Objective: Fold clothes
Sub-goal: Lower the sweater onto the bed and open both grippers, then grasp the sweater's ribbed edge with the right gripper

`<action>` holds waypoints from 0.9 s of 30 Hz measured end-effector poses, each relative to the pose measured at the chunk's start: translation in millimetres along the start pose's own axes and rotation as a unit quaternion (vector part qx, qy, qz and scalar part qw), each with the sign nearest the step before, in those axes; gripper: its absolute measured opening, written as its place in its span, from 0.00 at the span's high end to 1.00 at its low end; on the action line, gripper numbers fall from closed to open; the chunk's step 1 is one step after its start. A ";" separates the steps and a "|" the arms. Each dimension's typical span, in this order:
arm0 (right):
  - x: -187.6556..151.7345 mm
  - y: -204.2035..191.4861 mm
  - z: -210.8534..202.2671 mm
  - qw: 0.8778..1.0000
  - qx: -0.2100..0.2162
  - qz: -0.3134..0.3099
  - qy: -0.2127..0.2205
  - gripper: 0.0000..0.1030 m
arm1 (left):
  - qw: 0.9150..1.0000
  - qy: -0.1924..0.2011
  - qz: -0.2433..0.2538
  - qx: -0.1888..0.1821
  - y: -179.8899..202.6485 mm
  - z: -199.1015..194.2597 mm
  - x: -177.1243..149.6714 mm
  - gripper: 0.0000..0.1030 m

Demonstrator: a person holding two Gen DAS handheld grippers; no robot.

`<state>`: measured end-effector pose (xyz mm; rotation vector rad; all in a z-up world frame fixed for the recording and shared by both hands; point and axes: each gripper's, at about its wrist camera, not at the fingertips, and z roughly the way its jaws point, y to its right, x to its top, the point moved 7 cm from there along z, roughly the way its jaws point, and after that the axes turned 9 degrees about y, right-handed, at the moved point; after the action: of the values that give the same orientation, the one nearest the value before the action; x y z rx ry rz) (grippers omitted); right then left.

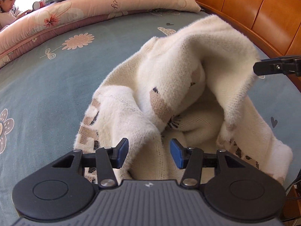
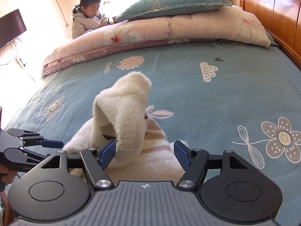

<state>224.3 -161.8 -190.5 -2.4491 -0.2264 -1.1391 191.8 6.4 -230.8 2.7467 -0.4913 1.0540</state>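
Observation:
A cream fluffy sweater [image 1: 169, 79] with beige and dark knit marks lies crumpled on the blue-grey flowered bed sheet [image 1: 47, 86]. My left gripper [image 1: 149, 153] hovers over its near edge, open, with the cloth lying below the gap and neither blue pad pressing on it. In the right wrist view a raised fold of the sweater [image 2: 128, 113] stands between the pads of my right gripper [image 2: 144, 154], which is open; the fold brushes the left pad. The left gripper [image 2: 52, 143] shows at the left edge there, and a right gripper finger [image 1: 272, 66] juts in from the right.
A folded pink flowered quilt [image 2: 150, 32] with a blue-green pillow [image 2: 175, 0] on top lies across the far side of the bed. A wooden headboard [image 1: 254, 9] runs along the right. A person in a pale jacket [image 2: 84, 18] sits beyond the quilt. A dark screen [image 2: 11, 28] stands at left.

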 end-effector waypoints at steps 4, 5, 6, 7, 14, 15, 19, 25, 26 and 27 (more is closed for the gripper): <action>-27.6 6.6 -1.8 0.998 -0.042 -0.033 -0.045 0.25 | 1.000 0.000 -0.006 -0.009 11.9 -8.8 -2.5 0.51; -37.0 10.5 -1.8 0.996 -0.055 -0.037 -0.059 0.25 | 1.000 -0.001 -0.006 -0.012 15.2 -10.7 -3.4 0.51; -49.0 15.7 -2.3 0.994 -0.066 -0.037 -0.076 0.25 | 1.000 -0.003 -0.006 -0.014 18.5 -12.4 -5.3 0.51; -59.6 19.8 -3.0 0.993 -0.075 -0.037 -0.089 0.25 | 1.000 -0.006 -0.004 -0.016 21.9 -14.1 -7.8 0.51; -100.5 5.3 -0.9 0.986 -0.092 -0.071 -0.116 0.25 | 0.999 -0.020 0.006 -0.032 48.3 -20.8 -29.2 0.51; -104.1 -2.6 1.6 0.986 -0.088 -0.081 -0.117 0.25 | 0.999 -0.021 0.011 -0.032 51.6 -21.3 -31.9 0.51; -118.7 -36.4 20.6 0.980 -0.096 -0.127 -0.120 0.25 | 1.000 -0.019 0.007 -0.023 51.6 -25.4 -37.3 0.51; -143.4 -64.3 57.5 0.965 -0.172 -0.159 -0.118 0.25 | 1.000 -0.020 -0.005 -0.007 36.1 -31.0 -40.4 0.51; -147.3 -67.2 64.7 0.963 -0.182 -0.159 -0.119 0.25 | 1.000 -0.018 -0.006 -0.006 34.0 -32.0 -40.1 0.51; -151.0 -70.5 72.0 0.960 -0.190 -0.165 -0.120 0.25 | 1.000 -0.015 -0.007 -0.005 31.9 -33.0 -39.7 0.51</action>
<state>153.4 -61.9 -324.5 -2.9797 -0.5522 -1.0933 132.2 -5.0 -232.2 2.7563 -0.4792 1.0062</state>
